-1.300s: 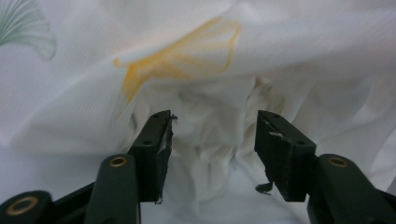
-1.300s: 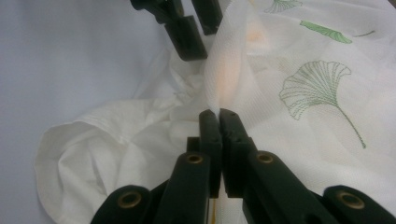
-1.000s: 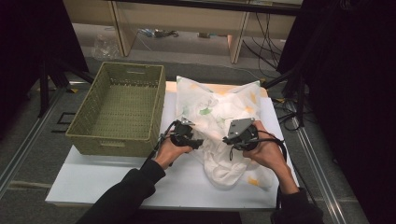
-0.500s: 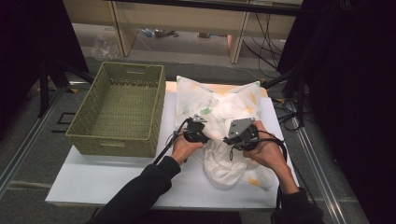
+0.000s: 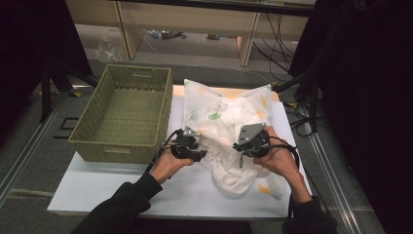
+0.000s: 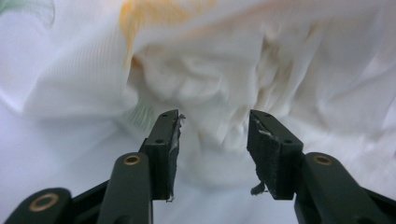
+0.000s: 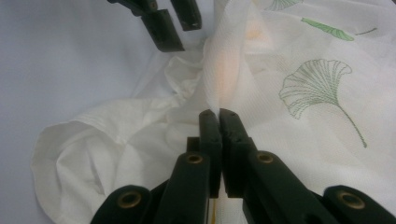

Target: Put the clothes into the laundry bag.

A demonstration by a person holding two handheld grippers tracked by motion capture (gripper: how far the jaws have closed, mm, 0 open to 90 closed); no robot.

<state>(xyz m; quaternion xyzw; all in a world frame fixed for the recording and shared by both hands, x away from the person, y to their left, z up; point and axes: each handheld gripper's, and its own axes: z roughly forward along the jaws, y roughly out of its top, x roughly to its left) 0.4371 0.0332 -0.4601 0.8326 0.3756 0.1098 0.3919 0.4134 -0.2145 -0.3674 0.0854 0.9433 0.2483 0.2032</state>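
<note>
Since half a second ago the left tongs (image 5: pixel 191 146) have drawn back left off the cloth (image 5: pixel 229 122) on the table (image 5: pixel 97 185), jaws reopening, nothing between them; folds lie just ahead. Right tongs (image 7: pixel 218 114) stay clamped on a fold.

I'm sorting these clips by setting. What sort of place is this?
Probably a lab or workshop set up for recording, not a home: a white board serves as the table on a grey floor with rails, loose cables trail behind, and dark curtains close off the sides.
</note>
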